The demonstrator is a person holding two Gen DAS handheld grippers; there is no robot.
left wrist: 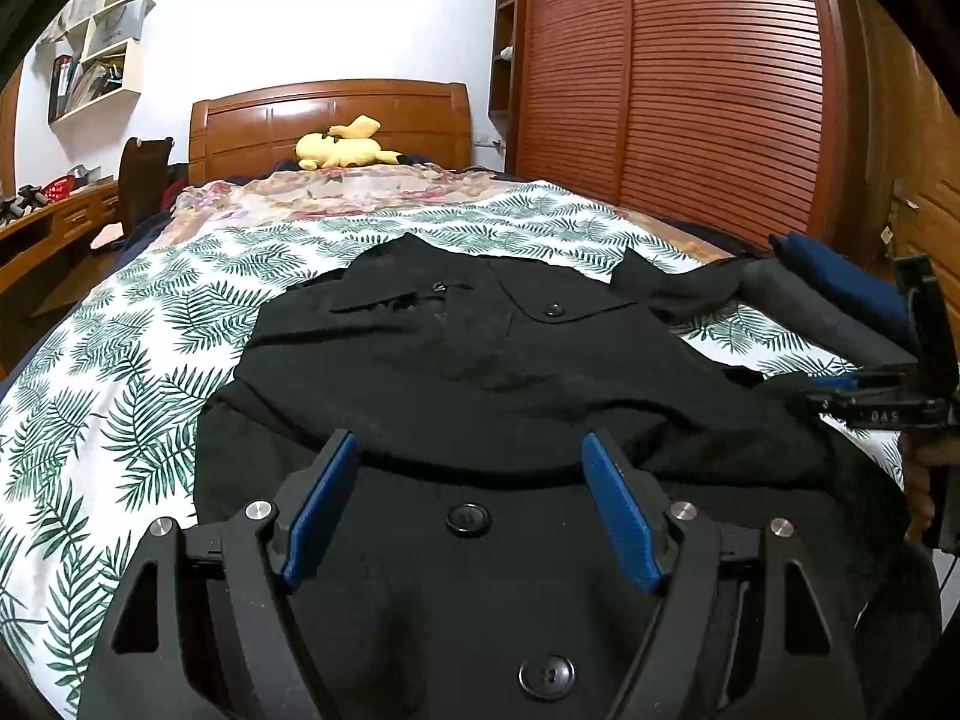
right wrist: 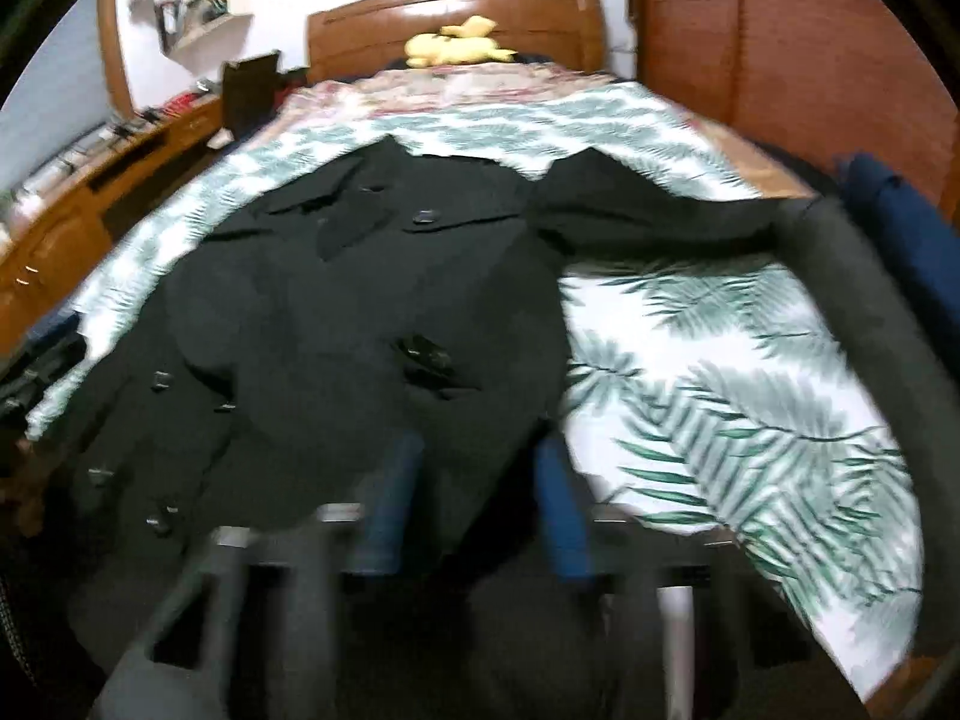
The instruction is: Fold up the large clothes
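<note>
Black coat (left wrist: 480, 360) lies buttoned-side up on the bed (left wrist: 120, 390), over the leaf-print cover; collar toward the headboard at 12 o'clock, hem toward me at 6, so the long axis runs 12–6. One sleeve (right wrist: 660, 204) trails out toward 2 o'clock in the right wrist view. I judge the step as the start of folding: sleeve not yet brought in. My left claw (left wrist: 468, 480) hovers with jaws spread wide above the lower front, nothing between them. My right claw (right wrist: 474, 498) sits at the coat's right edge; the view is blurred, the blue fingers (right wrist: 390, 504) stand apart, with dark cloth between them, and I cannot tell whether they pinch it. Next move, in my judgement: a firm hold on that edge or sleeve, then carry it toward 9 o'clock across the body.
</note>
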